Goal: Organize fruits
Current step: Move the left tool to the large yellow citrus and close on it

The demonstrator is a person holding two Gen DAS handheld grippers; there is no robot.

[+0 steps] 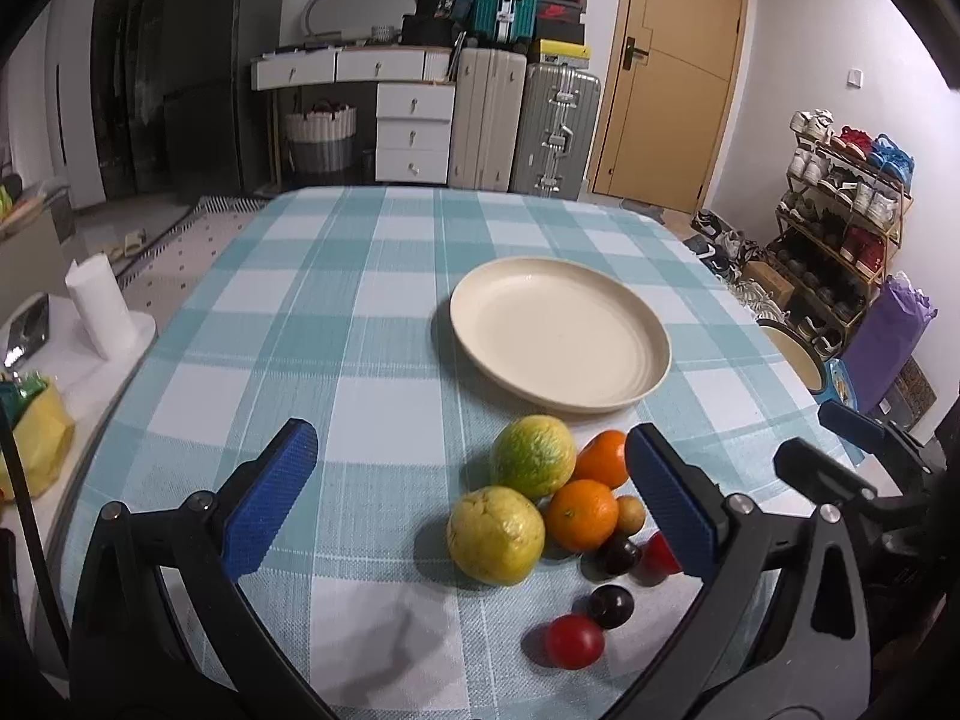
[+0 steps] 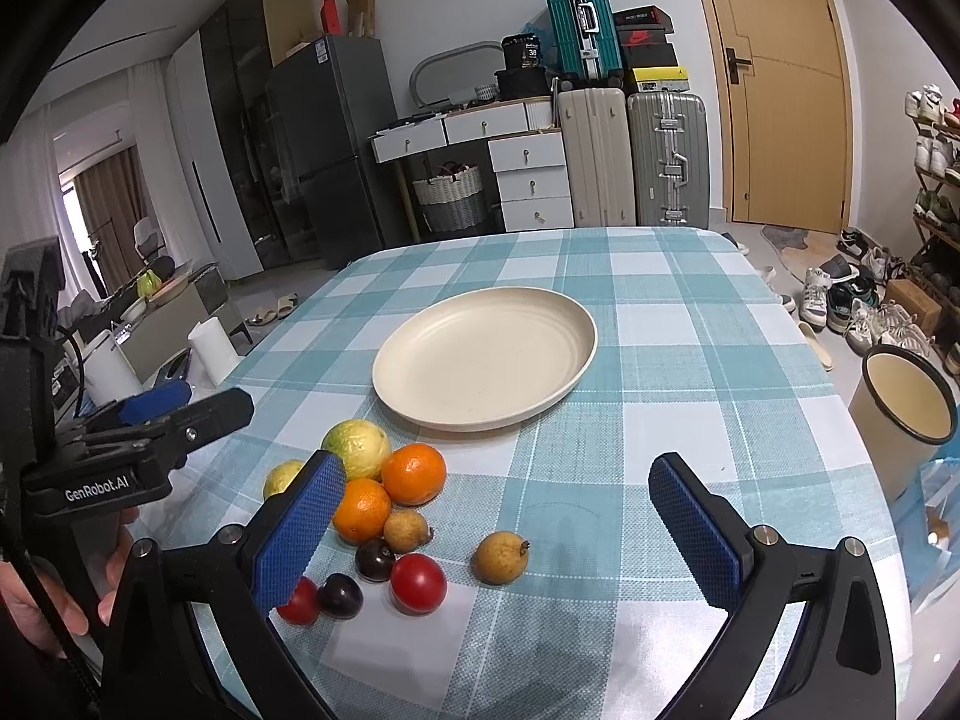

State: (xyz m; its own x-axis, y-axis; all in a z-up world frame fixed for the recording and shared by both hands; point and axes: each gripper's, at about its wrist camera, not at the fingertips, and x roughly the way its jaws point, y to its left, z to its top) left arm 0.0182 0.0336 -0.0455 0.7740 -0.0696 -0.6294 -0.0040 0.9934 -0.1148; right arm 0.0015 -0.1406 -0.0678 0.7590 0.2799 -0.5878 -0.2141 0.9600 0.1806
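With every fruit still heaped on the checked table and the cream plate bare just beyond the pile, you hold both sets of tongs spread wide and gripping nothing: the left tongs hang over the near edge of the cluster, the right tongs frame the lone brown fruit that lies a little apart from the rest. The two yellow-green citrus look the heaviest and firmest of the lot; take them across their widest girth, since the rind is rounded and likely to roll out of a shallow pinch. The oranges sit touching each other and should bear a firm squeeze at the middle. The red tomatoes and the dark plums are small, smooth and probably soft-skinned, so close gently on their flanks or they may squirt free or bruise. The lone brown fruit, clear of neighbours, looks the easiest first pick for your right side.
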